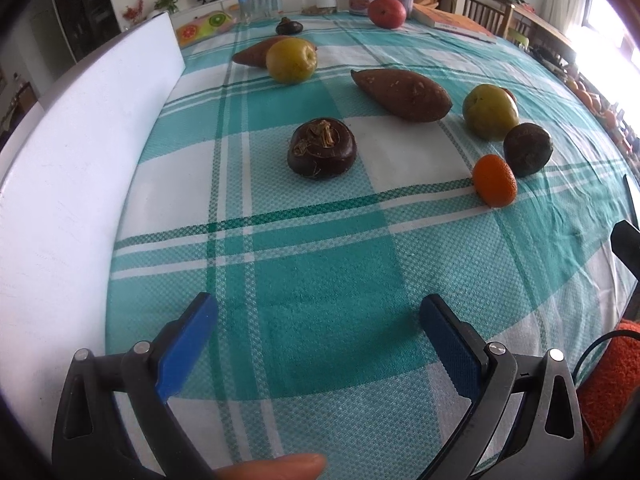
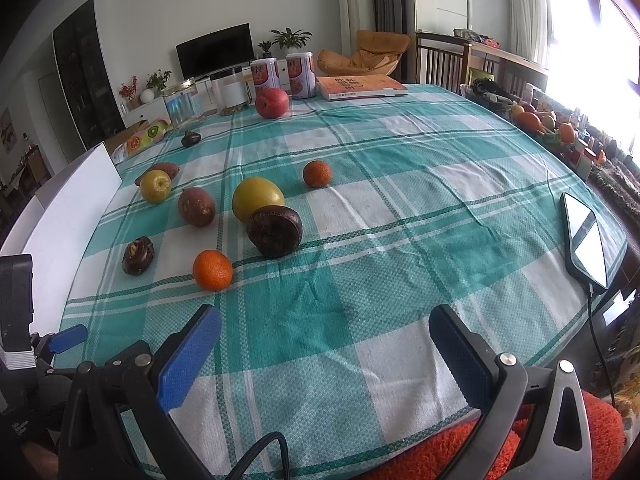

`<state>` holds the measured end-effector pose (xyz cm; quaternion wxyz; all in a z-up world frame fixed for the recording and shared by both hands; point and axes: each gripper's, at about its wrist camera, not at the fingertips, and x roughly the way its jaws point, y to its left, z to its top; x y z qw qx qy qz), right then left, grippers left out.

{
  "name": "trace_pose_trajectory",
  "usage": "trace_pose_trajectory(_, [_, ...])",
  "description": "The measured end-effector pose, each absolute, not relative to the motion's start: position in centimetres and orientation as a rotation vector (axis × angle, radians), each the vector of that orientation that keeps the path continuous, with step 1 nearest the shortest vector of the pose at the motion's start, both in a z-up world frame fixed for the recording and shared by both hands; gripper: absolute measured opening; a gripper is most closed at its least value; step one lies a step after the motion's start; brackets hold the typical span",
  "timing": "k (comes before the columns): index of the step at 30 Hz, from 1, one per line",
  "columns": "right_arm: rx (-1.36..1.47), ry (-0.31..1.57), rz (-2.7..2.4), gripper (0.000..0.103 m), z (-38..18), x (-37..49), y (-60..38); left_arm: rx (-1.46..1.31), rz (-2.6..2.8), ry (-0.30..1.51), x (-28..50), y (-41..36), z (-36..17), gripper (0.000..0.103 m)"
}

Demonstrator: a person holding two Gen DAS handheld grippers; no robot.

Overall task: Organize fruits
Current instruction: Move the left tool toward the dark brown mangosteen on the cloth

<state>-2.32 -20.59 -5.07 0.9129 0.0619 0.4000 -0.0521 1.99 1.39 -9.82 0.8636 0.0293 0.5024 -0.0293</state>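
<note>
Fruits and roots lie loose on a teal checked tablecloth [image 2: 400, 184]. In the left wrist view: a dark water chestnut [image 1: 322, 147] ahead, a sweet potato [image 1: 402, 94], two yellow-green pears [image 1: 291, 60] [image 1: 490, 111], a small orange [image 1: 494, 180], another dark chestnut [image 1: 527, 149], a red apple [image 1: 386, 12]. The right wrist view shows the orange [image 2: 212, 270], chestnut [image 2: 274, 230], pear [image 2: 257, 198], a second orange [image 2: 317, 173] and the apple [image 2: 272, 103]. My left gripper [image 1: 318, 320] and right gripper [image 2: 324, 330] are open and empty above the near cloth.
A white board [image 1: 80, 168] stands along the table's left edge. Jars [image 2: 184, 104], cans [image 2: 300, 74] and a book [image 2: 360, 86] stand at the far edge. A phone [image 2: 586, 240] with a cable lies at the right edge. An orange fuzzy cushion [image 2: 520, 452] is at the near edge.
</note>
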Motion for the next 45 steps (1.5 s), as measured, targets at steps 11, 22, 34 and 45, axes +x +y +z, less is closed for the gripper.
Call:
trace_pose_trajectory(11, [0.128, 0.828, -0.107, 0.103, -5.1, -2.2, -20.6, 0.048, -0.068, 1.052, 2.1, 1.6, -9.9, 0.103])
trace_pose_trajectory(22, [0.129, 0.829, -0.107, 0.103, -5.1, -2.3, -20.6, 0.051, -0.072, 1.062, 2.2, 1.6, -9.8, 0.103])
trace_pose_trajectory(34, [0.129, 0.83, -0.107, 0.103, -5.1, -2.3, -20.6, 0.055, -0.079, 1.045, 2.0, 1.7, -9.9, 0.103])
trace_pose_trajectory(45, [0.179, 0.841, -0.105, 0.103, -5.5, -2.4, -21.5, 0.07, -0.111, 1.047, 2.0, 1.8, -9.8, 0.103])
